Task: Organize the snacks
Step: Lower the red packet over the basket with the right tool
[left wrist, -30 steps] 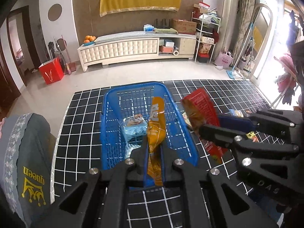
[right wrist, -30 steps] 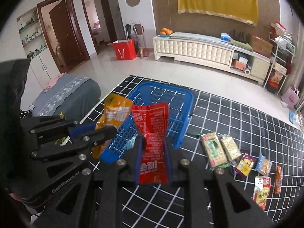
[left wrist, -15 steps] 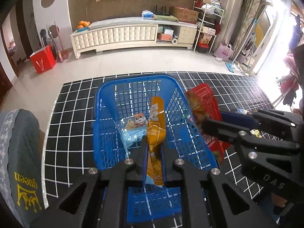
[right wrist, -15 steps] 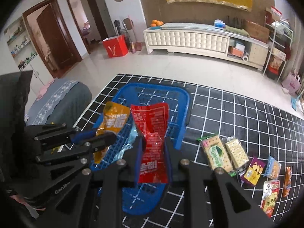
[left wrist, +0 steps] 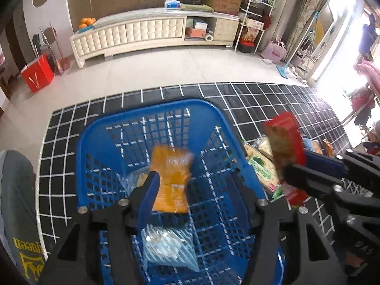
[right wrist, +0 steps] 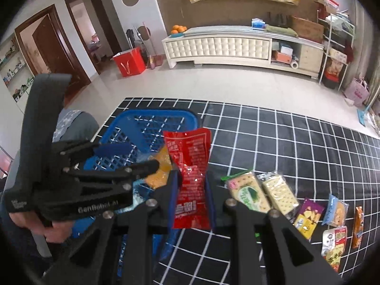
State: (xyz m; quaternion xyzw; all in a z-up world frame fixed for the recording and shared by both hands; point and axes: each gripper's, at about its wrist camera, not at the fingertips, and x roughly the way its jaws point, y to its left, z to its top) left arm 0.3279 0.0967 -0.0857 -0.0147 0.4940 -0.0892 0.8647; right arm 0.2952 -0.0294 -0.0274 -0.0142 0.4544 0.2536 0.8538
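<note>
A blue mesh basket (left wrist: 166, 104) (right wrist: 154, 112) stands on the black grid mat. My left gripper (left wrist: 194, 180) (right wrist: 133, 158) hangs over it, its jaws opening. An orange snack packet (left wrist: 171, 180) (right wrist: 159, 172), blurred, lies loose between them against the left finger, over the basket floor. My right gripper (right wrist: 191, 185) (left wrist: 293, 169) is shut on a red snack packet (right wrist: 190, 166) (left wrist: 283, 140) that stands upright beside the basket's right rim. Two clear bluish packets (left wrist: 166, 244) lie inside the basket.
Cracker packets (right wrist: 247, 192) and several other small snacks (right wrist: 306, 216) lie on the mat (right wrist: 285, 142) right of the basket. A grey cushion (left wrist: 14, 201) sits left of the mat. A person's hand (right wrist: 47, 228) holds the left gripper.
The left jaws have parted and the orange packet has slipped loose, sinking into the basket. Both grippers have moved forward and lower over the basket; the red packet stays gripped.
</note>
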